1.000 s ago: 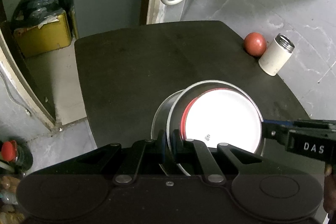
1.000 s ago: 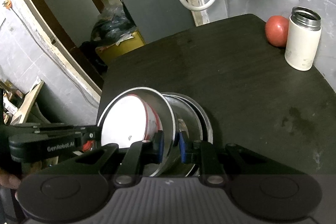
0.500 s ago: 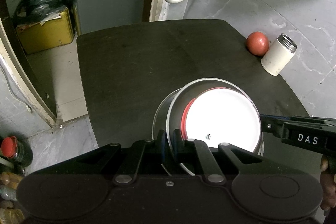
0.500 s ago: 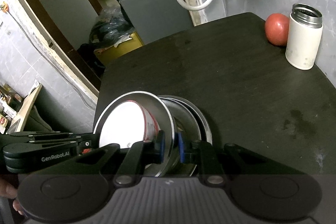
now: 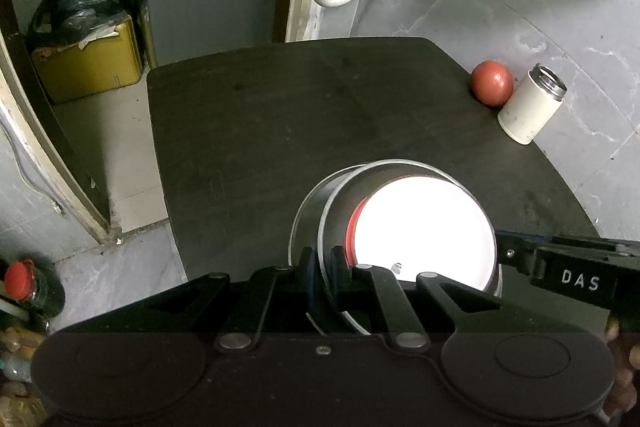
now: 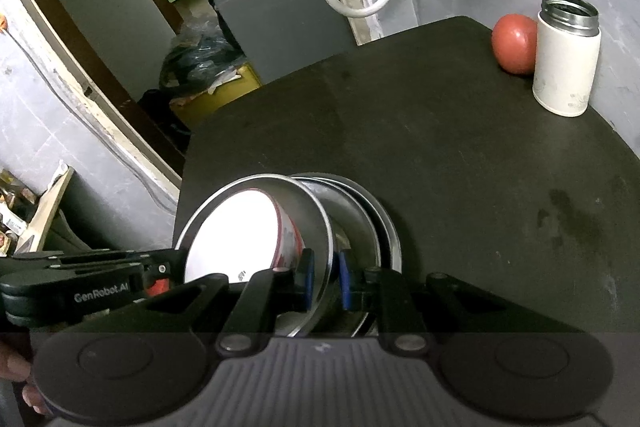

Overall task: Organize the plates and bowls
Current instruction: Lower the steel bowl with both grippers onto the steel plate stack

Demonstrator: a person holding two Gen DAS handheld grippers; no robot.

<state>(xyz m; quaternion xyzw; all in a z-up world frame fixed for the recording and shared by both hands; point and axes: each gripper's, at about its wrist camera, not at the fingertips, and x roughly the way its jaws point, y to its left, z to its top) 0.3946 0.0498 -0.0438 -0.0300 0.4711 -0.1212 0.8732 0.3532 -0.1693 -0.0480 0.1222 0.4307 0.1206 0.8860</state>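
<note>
Both the left gripper [image 5: 322,269] and right gripper [image 6: 323,279] pinch the round steel bowl's [image 5: 340,203] thin, stiff, slippery rim at roughly 9 and 3 o'clock, so it probably needs firm hold.

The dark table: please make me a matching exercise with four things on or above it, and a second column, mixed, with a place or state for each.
Things
1. steel bowl
2. white bowl
3. red fruit
4. white flask

Place or state
a. standing open, no lid
b. nested inside a metal one
c. rim pinched by both grippers
d. round, touching the flask near the wall

Pairs: 1-c, 2-b, 3-d, 4-a
</note>
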